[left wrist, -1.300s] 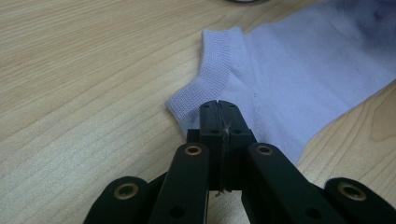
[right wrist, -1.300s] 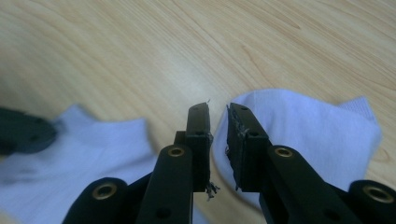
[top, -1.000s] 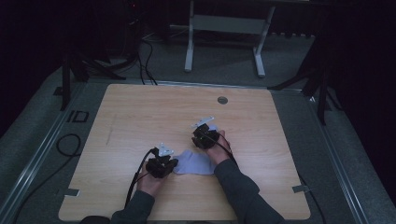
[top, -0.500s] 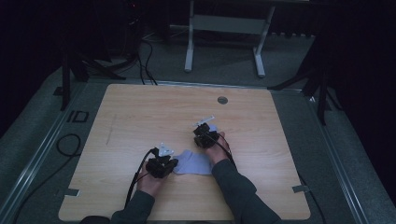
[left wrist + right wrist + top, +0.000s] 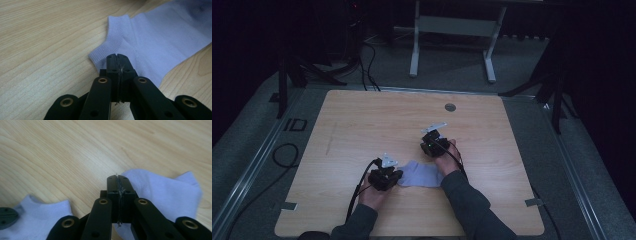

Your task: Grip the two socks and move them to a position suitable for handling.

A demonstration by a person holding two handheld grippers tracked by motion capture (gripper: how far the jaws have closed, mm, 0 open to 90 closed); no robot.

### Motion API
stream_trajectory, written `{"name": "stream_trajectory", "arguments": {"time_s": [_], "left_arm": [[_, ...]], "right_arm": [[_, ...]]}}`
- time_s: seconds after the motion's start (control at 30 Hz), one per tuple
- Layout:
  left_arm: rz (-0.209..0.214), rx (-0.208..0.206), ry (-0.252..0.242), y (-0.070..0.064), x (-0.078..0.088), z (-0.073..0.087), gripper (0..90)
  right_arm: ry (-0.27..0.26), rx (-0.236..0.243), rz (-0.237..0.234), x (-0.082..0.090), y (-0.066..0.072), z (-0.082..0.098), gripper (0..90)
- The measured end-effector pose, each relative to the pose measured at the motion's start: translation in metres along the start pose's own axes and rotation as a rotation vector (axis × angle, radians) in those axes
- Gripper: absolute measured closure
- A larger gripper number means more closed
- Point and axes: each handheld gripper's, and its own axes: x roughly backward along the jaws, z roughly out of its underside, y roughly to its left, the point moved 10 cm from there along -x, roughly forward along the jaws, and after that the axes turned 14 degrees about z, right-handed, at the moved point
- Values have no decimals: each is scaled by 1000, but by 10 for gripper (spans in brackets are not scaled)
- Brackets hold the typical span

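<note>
sock [image 5: 422, 174] mid-front of table [image 5: 362, 125] | bare wood all round | both jaws closed

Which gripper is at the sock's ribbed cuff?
The left gripper: its jaws sit beside the ribbed cuff of the sock; the right gripper is at the other end.

Your sock [image 5: 160, 37] is pale lilac knitted cloth, matt and fine-grained, with a ribbed cuff band [image 5: 110, 46] along its opening. The table [image 5: 377, 125] under it is light wood-grain board, smooth with a soft sheen. Your left gripper [image 5: 117, 58] shows matt black plastic links with small brassy metal rivets [image 5: 102, 80].
</note>
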Motion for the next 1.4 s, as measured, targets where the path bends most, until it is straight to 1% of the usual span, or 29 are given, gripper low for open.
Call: {"name": "stream_trajectory", "arguments": {"time_s": [0.13, 0.3, 0.37, 0.43, 0.6, 0.77, 1.1, 1.27, 1.4], "left_arm": [[0, -3, 1, 0, 0, 0, 885], [1, -4, 2, 0, 0, 0, 885], [2, -4, 1, 0, 0, 0, 885], [2, -5, 2, 0, 0, 0, 885], [1, -7, 3, 0, 0, 0, 885], [0, -7, 3, 0, 0, 0, 884], [1, -7, 3, 0, 0, 0, 884], [0, -8, 2, 0, 0, 0, 884], [0, -8, 2, 0, 0, 0, 885]], "right_arm": [[-24, -36, -14, 12, -9, -4, 889], [-49, -56, -15, 24, -20, -6, 889], [-52, -79, -38, 29, -25, -6, 888], [-57, -97, -46, 32, -31, -5, 888], [-68, -123, -35, 38, -46, -2, 888], [-73, -152, -25, 40, -58, 2, 889], [-80, -202, 8, 43, -81, 9, 888], [-80, -216, 29, 43, -91, 15, 889], [-85, -234, 31, 45, -97, 18, 889]]}}
